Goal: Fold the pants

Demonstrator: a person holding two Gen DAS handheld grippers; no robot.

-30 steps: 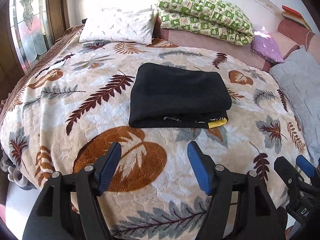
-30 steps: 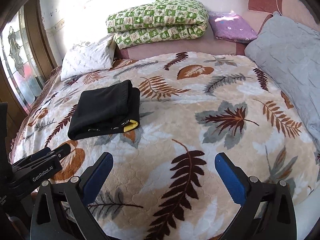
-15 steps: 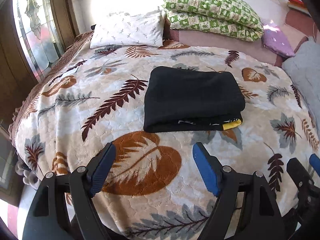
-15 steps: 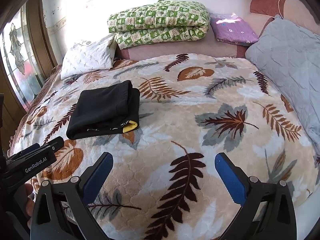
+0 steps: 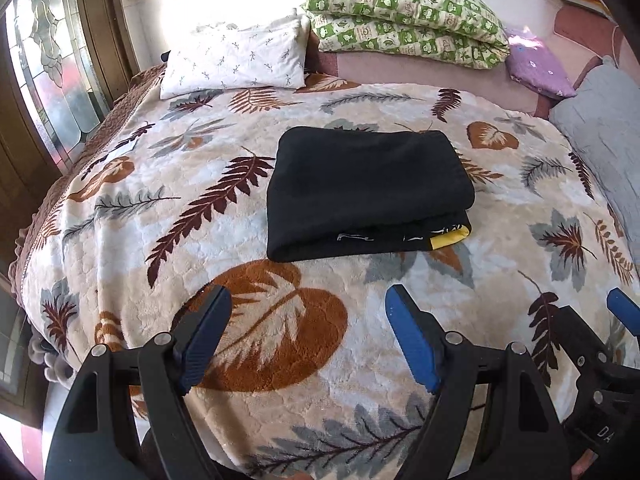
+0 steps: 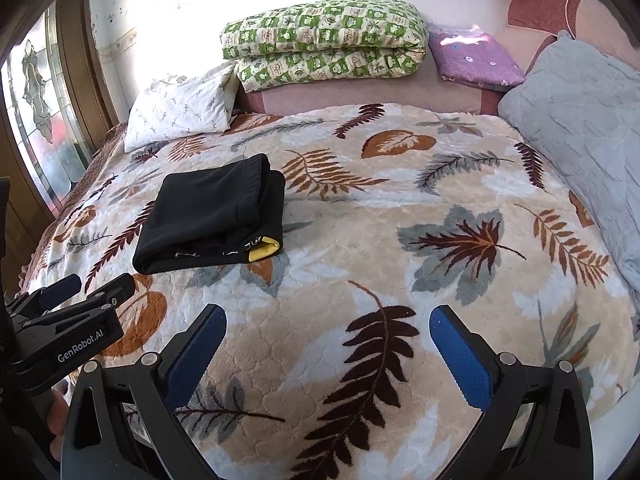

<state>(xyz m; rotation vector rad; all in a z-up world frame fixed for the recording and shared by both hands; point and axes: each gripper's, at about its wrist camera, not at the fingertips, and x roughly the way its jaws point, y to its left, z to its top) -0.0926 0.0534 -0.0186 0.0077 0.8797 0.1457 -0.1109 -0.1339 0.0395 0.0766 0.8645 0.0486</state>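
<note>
Folded pants on the bed, both my tongs empty

The black pants [image 5: 368, 192] lie folded in a neat stack on the leaf-print blanket [image 5: 280, 320], just ahead of my left tongs [image 5: 308, 336] and off to the front-left of my right tongs [image 6: 328, 344]. Both tongs hang over the blanket, apart from the pants, with their jaws spread wide and nothing between them.
</note>
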